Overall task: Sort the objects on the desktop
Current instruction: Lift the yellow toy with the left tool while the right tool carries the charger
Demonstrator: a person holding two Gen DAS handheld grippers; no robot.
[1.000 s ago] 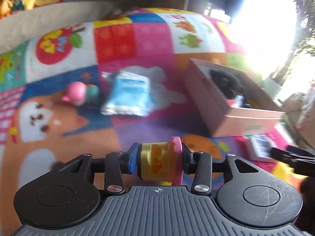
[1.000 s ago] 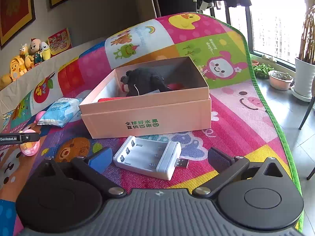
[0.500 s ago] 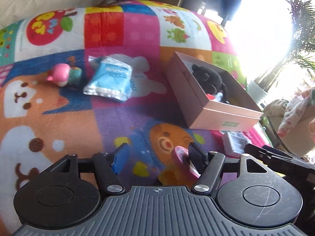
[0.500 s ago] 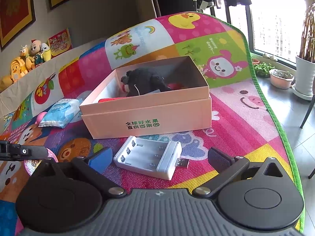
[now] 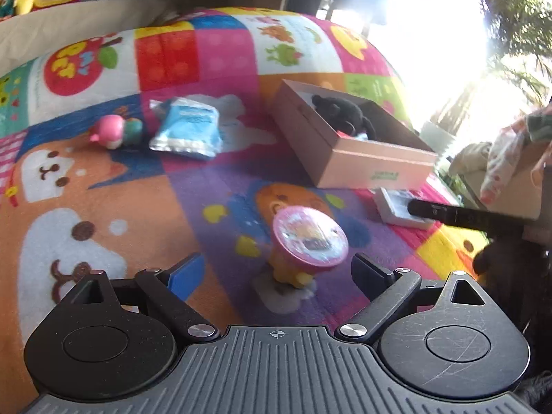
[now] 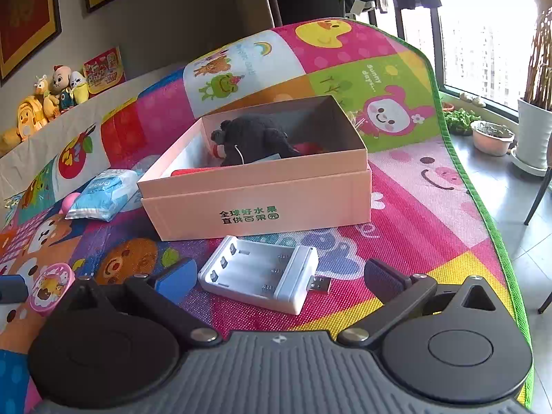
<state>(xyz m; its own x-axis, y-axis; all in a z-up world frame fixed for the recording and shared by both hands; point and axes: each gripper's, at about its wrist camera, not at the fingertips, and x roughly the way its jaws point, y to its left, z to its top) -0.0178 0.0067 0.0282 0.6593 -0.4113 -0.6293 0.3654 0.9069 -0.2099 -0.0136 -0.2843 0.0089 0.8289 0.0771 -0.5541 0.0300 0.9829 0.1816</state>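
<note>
Left claw [image 5: 279, 270] just opening, pink-topped toy [image 5: 308, 239] free between, mat [image 5: 138, 207] bare leftward

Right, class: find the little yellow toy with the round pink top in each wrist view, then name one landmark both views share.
Left wrist view: the yellow toy with the pink top stands low in the centre, on the mat between the open fingers of the left gripper.
Right wrist view: the same toy sits at the lower left edge.
Shared landmark: the pink cardboard box.
</note>
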